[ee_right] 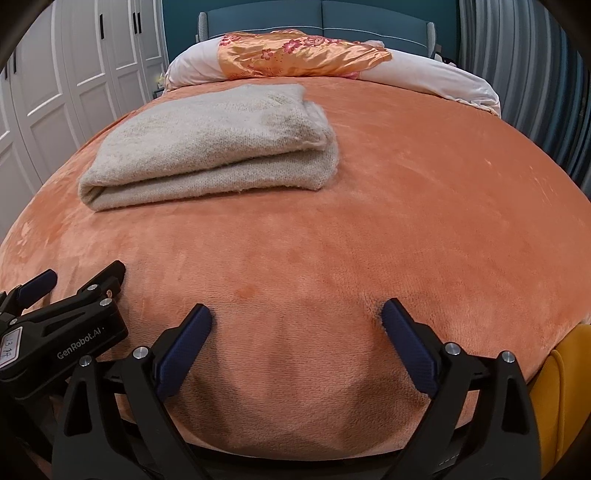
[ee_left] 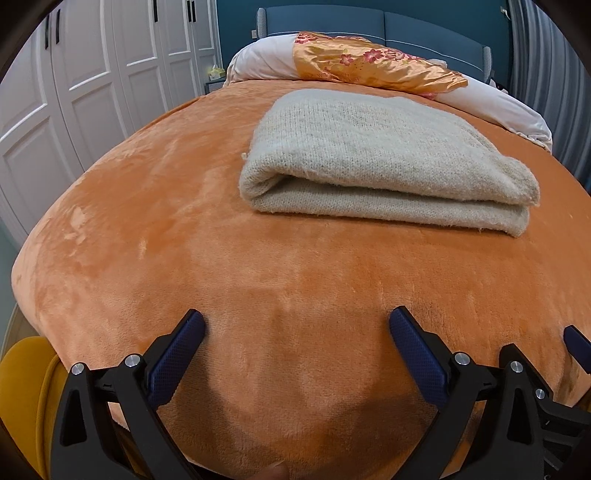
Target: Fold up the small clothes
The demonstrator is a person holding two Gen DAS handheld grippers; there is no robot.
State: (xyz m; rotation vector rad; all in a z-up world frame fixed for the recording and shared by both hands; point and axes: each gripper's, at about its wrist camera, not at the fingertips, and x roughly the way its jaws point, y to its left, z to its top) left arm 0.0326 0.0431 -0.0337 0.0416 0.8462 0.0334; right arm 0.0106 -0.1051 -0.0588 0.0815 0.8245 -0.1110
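A cream knitted garment (ee_left: 380,158) lies folded in a thick rectangle on the orange blanket (ee_left: 184,240), ahead of both grippers; it also shows in the right wrist view (ee_right: 210,147), to the left. My left gripper (ee_left: 297,325) is open and empty, low over the blanket's near edge. My right gripper (ee_right: 295,315) is open and empty, beside the left one. The left gripper's body (ee_right: 62,332) shows at the right wrist view's left edge.
A white pillow with an orange floral cloth (ee_left: 373,66) lies at the bed's head against a blue headboard (ee_left: 369,22). White wardrobe doors (ee_left: 74,92) stand to the left. A yellow object (ee_right: 565,387) sits by the bed's near edge.
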